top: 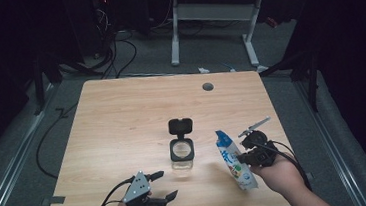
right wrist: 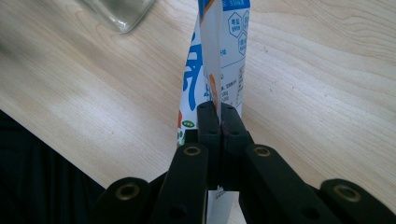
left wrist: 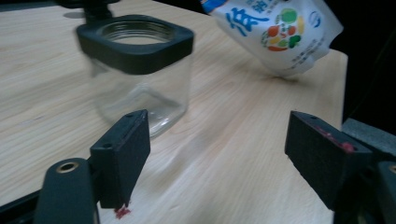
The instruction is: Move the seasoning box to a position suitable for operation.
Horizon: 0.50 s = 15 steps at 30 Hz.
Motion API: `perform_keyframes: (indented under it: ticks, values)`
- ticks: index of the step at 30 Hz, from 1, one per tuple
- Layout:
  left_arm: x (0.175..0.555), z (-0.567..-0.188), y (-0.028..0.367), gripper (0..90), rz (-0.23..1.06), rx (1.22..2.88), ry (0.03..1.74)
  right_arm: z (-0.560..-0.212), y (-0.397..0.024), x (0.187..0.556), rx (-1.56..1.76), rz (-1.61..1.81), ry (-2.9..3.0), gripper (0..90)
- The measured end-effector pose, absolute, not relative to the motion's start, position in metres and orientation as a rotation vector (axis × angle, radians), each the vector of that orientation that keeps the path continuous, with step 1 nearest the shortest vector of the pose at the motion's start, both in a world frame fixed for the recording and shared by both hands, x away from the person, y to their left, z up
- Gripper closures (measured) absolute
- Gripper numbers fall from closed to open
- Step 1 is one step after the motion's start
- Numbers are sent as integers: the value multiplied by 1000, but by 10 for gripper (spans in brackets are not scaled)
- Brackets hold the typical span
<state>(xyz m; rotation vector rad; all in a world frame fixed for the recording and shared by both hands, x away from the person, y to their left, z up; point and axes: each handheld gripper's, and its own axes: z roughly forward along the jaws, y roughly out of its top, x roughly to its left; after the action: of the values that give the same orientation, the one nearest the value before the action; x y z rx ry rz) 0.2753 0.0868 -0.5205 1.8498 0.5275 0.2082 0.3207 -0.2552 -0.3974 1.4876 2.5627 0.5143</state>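
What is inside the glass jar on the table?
The glass jar looks empty: in the left gripper view the wood grain shows through its clear walls. Its black lid is flipped open behind it. The black collar hides its upper rim.

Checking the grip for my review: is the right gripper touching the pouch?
Touching. In the right gripper view, the right gripper has its jaws shut flat on the pouch, whose edge is pinched between the pads with no gap.

We hold our left gripper point(top: 162, 185) low at the near table edge, its black jaws spread wide with nothing between them. Our right gripper point(top: 240, 159) sits tilted in the right hand point(top: 277, 175), jaws pinched tight together on a white-and-blue printed pouch point(top: 235, 161).
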Motion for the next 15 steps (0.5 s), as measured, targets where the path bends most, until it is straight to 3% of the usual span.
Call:
perform_keyframes:
  ticks: [15]
  values:
    - [268, -519, 23, 189, 229, 1914, 408, -378, -246, 311, 1444, 555, 2568, 898]
